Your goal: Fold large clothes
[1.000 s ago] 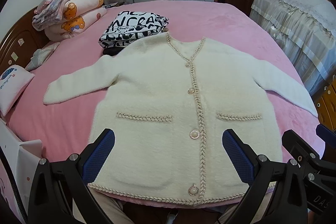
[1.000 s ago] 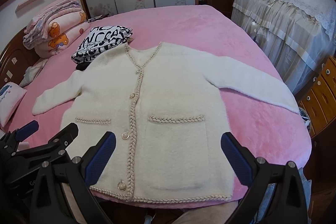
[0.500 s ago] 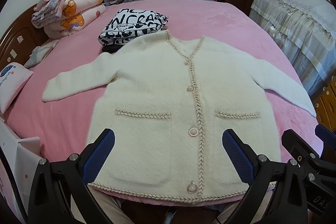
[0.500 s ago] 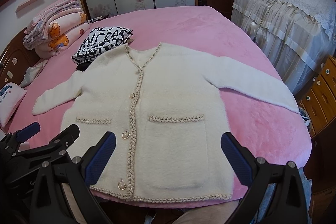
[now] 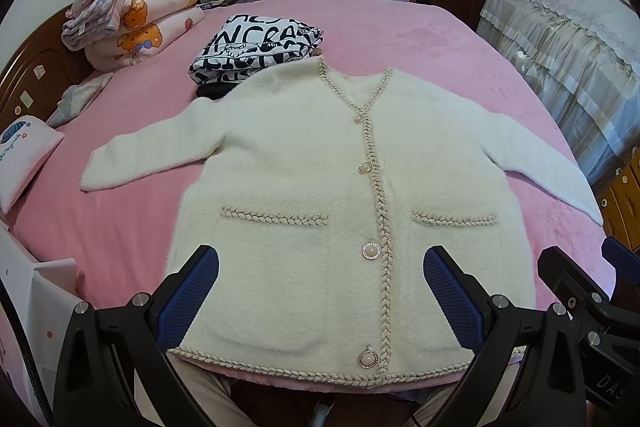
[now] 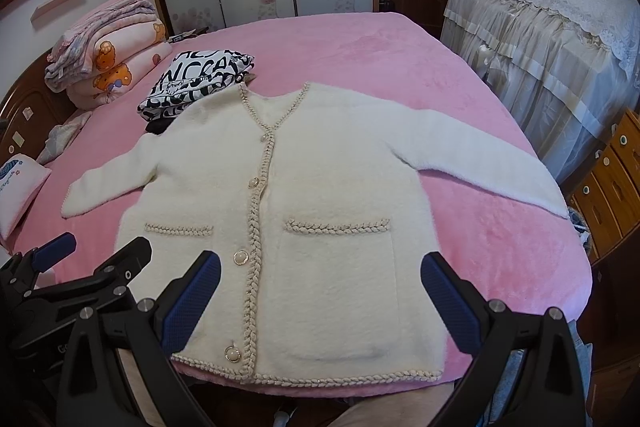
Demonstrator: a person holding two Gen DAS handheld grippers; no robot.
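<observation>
A cream fluffy cardigan (image 5: 312,163) (image 6: 328,179) with braided trim, pearl buttons and two pockets lies flat, front up, on the pink bed (image 5: 420,39) (image 6: 380,47). Both sleeves are spread sideways and its hem runs along the near bed edge. My left gripper (image 5: 320,291) hovers open above the hem, near the lower buttons. My right gripper (image 6: 320,291) hovers open over the right pocket. Neither holds anything. The right gripper's body shows at the right edge of the left wrist view, and the left gripper's body at the left edge of the right wrist view.
A folded black-and-white printed garment (image 5: 256,47) (image 6: 196,79) lies just beyond the cardigan's left shoulder. Folded quilts (image 5: 132,15) sit at the headboard on the left, with a pillow (image 5: 24,155). A lace-covered piece of furniture (image 6: 560,39) and wooden drawers (image 6: 612,183) stand to the right.
Both grippers have barely shifted; the cardigan sits slightly higher in the left wrist view. Nothing was grasped or released.
</observation>
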